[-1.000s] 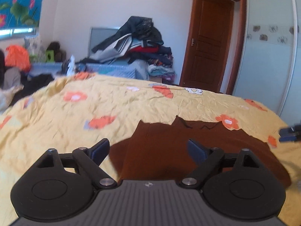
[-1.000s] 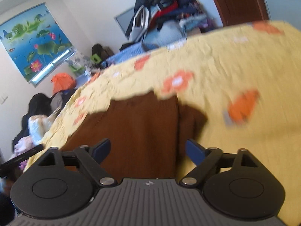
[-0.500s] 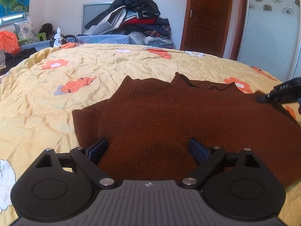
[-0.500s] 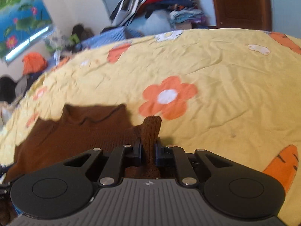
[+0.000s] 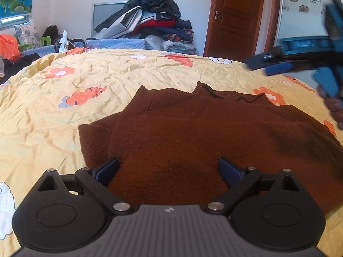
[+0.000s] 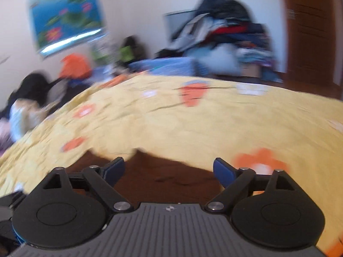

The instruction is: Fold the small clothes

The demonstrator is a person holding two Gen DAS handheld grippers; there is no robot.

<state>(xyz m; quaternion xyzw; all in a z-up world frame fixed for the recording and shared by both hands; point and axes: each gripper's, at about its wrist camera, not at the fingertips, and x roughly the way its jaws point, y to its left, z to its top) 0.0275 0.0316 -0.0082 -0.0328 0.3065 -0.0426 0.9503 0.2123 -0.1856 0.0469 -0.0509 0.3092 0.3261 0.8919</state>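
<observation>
A brown knit sweater (image 5: 203,128) lies flat on the yellow flowered bedspread (image 5: 64,128), neckline at the far side, with its left sleeve (image 5: 94,135) folded in under the body. My left gripper (image 5: 169,167) hovers low over the near hem. Its jaws are opening, and the cloth lies below them without either pad pressing on it. My right gripper (image 6: 169,167) is over the sweater's far edge (image 6: 167,177), jaws opening and nothing held. The right wrist view is blurred by motion. In the left wrist view the right gripper (image 5: 263,65) hangs in the air at the upper right.
A tall pile of clothes (image 5: 150,21) stands beyond the bed against the wall. A wooden door (image 5: 235,17) and a sliding wardrobe panel (image 5: 300,10) are at the right. A hand (image 5: 334,109) shows at the right edge. More bags and clothes (image 6: 72,66) lie at the left.
My left gripper sank close over the sweater, then held still. My right gripper pinched a brown sleeve end half a second ago, let it go and swung left over the sweater.
</observation>
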